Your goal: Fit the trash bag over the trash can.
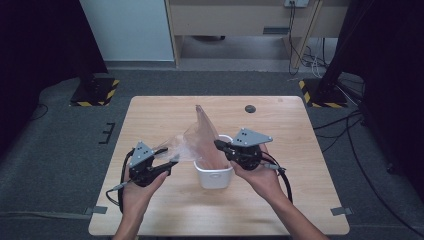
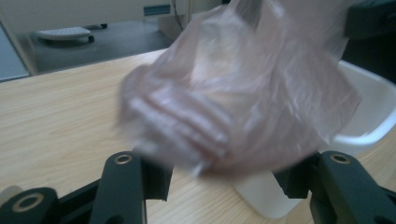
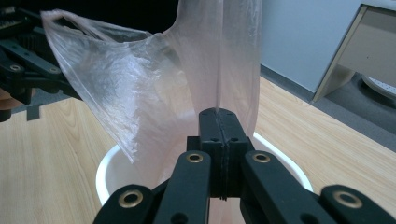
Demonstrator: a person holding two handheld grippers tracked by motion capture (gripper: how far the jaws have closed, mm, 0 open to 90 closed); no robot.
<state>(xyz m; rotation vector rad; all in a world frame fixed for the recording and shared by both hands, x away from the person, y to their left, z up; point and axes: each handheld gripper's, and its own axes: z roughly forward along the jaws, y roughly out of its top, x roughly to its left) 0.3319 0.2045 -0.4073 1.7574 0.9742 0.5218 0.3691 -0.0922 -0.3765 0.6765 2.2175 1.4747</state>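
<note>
A pale wooden table (image 1: 165,210) stood on grey carpet, with dark curtains at both edges of the high view and a light wooden desk across the top. Just below the middle of that frame sat a small white bin (image 1: 214,175), and out of it rose a thin pinkish plastic bag (image 1: 202,135), its tallest point standing toward the top of the frame.

The right gripper (image 1: 218,144), at the bin's right rim, was clenched on the bag: in the right gripper view its jaws met flat on a fold of the film directly above the bin's mouth (image 3: 105,172).

The left gripper (image 1: 172,159) lay to the left of the bin, well clear of its rim. Its jaws stood parted, with the bag's loose lip (image 2: 187,140) hanging between and just beyond them; the blur there made it impossible to tell whether either pad touched the film.

The bag stretched from the pinned fold at the right, leftward and slightly down to that free lip. The lip therefore lay directly ahead of the left gripper, which was the nearer one to it. The next move probably turns on closing there, then drawing the mouth leftward over the rim.
</note>
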